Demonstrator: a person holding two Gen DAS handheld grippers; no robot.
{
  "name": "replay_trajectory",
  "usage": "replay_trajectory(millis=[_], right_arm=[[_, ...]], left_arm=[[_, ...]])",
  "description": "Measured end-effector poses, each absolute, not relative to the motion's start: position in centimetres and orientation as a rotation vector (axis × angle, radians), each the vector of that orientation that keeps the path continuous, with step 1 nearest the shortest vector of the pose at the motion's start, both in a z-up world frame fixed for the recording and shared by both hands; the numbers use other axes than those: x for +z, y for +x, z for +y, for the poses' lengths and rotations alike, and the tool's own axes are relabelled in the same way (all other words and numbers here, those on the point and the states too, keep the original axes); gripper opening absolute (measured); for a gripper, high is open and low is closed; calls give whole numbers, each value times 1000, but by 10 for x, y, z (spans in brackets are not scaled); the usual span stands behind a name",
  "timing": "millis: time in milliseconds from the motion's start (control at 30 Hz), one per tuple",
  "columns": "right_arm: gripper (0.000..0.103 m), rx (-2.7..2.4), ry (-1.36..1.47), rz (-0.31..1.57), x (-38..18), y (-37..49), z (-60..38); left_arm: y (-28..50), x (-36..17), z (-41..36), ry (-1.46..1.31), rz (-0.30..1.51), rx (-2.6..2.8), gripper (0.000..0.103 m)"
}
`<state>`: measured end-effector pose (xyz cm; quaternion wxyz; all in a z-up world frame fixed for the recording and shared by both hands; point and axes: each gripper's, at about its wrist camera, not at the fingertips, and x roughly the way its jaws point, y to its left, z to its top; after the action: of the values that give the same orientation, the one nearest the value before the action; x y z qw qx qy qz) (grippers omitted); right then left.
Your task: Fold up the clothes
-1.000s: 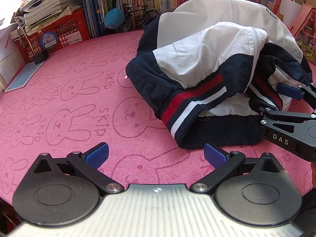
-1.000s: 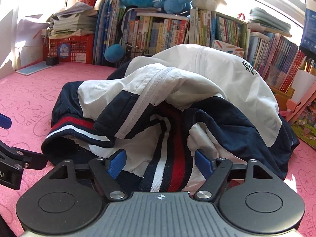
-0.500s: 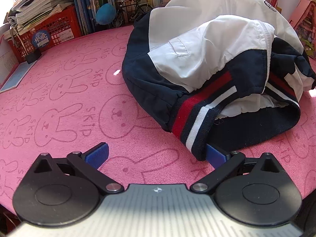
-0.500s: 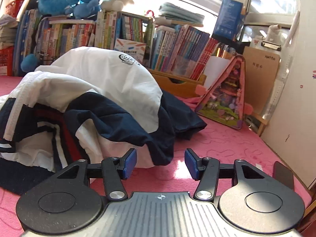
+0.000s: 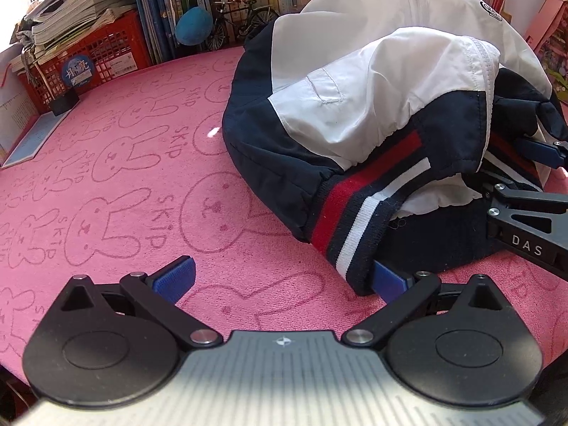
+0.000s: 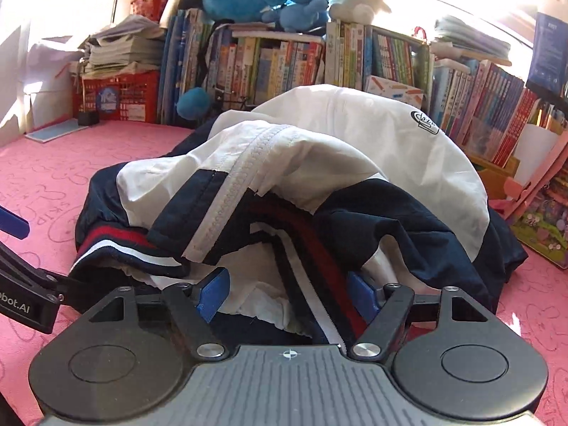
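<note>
Navy-and-white jacket (image 5: 372, 113) lay bunched toward the pink surface's (image 5: 117, 177) far right; since half a second before, the right hand-held gripper (image 6: 287, 293) had swung back from the right edge, its jaws opening around the striped hem folds. That suggested a fresh grasp to spread the heap, folding unstarted. Left hand-held gripper (image 5: 280, 278) stood spread, one finger under the cuff; books (image 6: 269, 60) lined the far edge.
</note>
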<state>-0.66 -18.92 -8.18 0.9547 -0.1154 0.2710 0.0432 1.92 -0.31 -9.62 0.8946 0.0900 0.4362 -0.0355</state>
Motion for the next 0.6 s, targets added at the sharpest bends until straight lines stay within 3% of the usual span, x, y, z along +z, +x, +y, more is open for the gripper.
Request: replay_trajectory(millis=[67,100,133,200,333,600], right_arm=[[49,-3,-270,523,-88,1,-190],[31,-44,-264,507,-90,3,-194],[21,-70,-175,486,-85,-2,-206],[21,-144,1,450,-73,-18,-237],[27,-293,51,398,-59,-49,-274],[41,-20,-280,457,-80,-59,-200]], left_arm=[[20,-96,-2,183,903,-71,103],[21,-96,-1,174,904,-76,103],[22,-97,0,164,905,-80,103],[25,-100,1,154,916,-79,103],[28,-102,-2,147,911,-75,103],[40,-102,-22,199,833,-24,103]])
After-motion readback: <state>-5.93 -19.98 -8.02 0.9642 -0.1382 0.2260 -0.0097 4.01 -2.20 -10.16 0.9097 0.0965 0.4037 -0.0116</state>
